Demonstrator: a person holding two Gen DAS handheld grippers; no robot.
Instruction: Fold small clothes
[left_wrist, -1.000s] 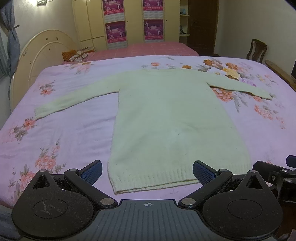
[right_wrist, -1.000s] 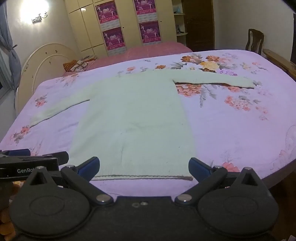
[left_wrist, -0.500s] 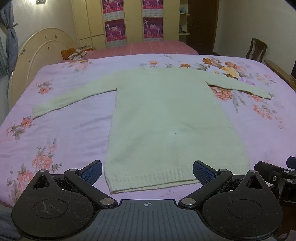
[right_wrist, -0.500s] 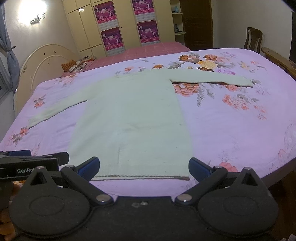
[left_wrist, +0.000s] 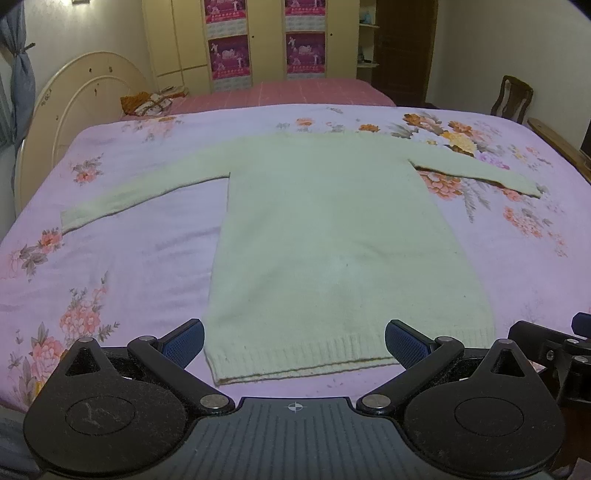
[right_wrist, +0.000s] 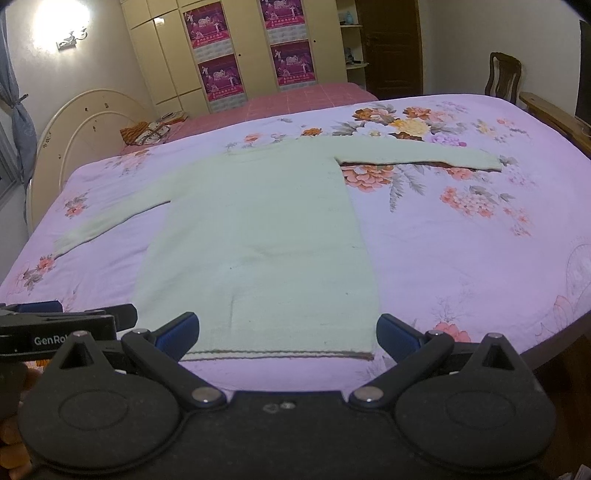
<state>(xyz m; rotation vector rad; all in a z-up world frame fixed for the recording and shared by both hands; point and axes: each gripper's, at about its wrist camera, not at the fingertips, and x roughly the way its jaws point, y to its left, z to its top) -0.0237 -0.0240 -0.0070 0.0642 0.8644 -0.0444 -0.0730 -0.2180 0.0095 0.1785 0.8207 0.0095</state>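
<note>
1. Blue-padded and black-framed, the left tongs (left_wrist: 294, 343) stand wide apart just short of the sweater's hem (left_wrist: 303, 363). They hold nothing and touch nothing. The ribbed hem lies between the two pads and a little ahead of them.

2. The right tongs (right_wrist: 286, 332) are spread just as wide and are likewise empty. The near right corner of the hem (right_wrist: 365, 355) sits just inside their right pad. The left tool shows at their left edge.

3. The pale green knitted sweater (left_wrist: 332, 236) lies flat and face-down or face-up, I cannot tell which, on the bed's lilac floral sheet (left_wrist: 122, 266). It starts directly ahead of both tongs and its body runs away from them.

4. My reading is that the folding has not begun, and the step in hand is the approach to the hem corners. To do it well, each pair of tongs should come down on its own corner, pinch both knit layers through the rib, and lift evenly so the body does not skew.

5. The knit looks soft and stretchy, so a shallow bite may slip. A pull from one side only would likely drag the garment across the sheet.

6. Farther ahead, the left sleeve (left_wrist: 140, 192) stretches out to the left of the tongs and the right sleeve (right_wrist: 417, 157) to their right. Both lie flat and will probably need folding inward.
</note>
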